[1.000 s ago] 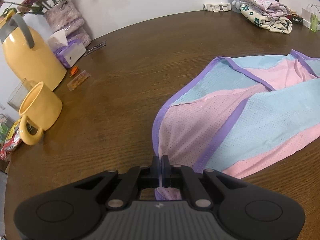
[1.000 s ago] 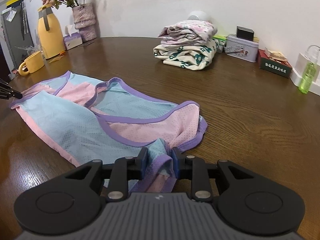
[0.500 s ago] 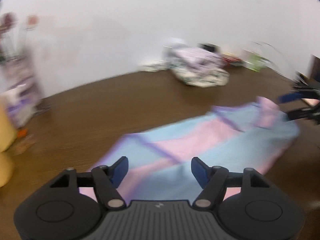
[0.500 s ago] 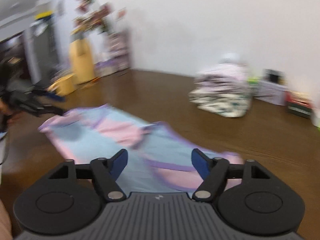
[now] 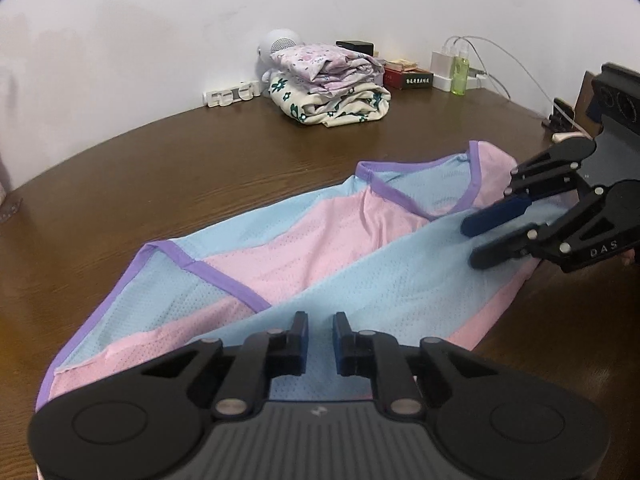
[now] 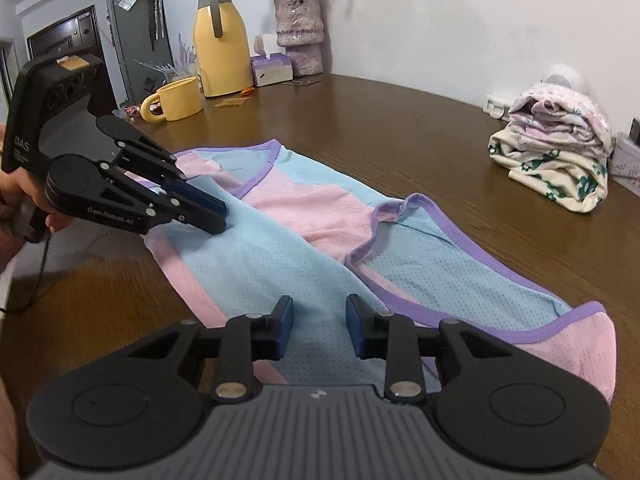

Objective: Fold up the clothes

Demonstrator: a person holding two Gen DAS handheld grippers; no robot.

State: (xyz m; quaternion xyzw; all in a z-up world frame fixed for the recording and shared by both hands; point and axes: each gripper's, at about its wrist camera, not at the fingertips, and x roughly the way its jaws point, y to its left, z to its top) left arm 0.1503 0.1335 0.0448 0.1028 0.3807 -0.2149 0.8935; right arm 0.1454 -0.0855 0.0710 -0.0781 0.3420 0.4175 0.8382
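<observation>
The left gripper [image 5: 320, 334] is hovering over the mesh garment [image 5: 304, 264], jaws narrowly parted and empty; the right gripper [image 6: 319, 326] is gaping wider, also empty. A second ago both were pinching the garment's edges. It is lying spread on the table [image 5: 180, 160].

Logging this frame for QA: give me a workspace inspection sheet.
Surface: brown wooden table, bare around the garment.
Job's things: pink, blue and purple mesh garment spread flat; stack of folded clothes by the wall.
Clutter: yellow jug, yellow mug, tissue box, vase of flowers, green bottle, small boxes.
Grippers: left tool and right tool both open above the garment, holding nothing.
Cables: white leads at the charger; dark cord under the left tool.
Surroundings: white wall; dark door.
</observation>
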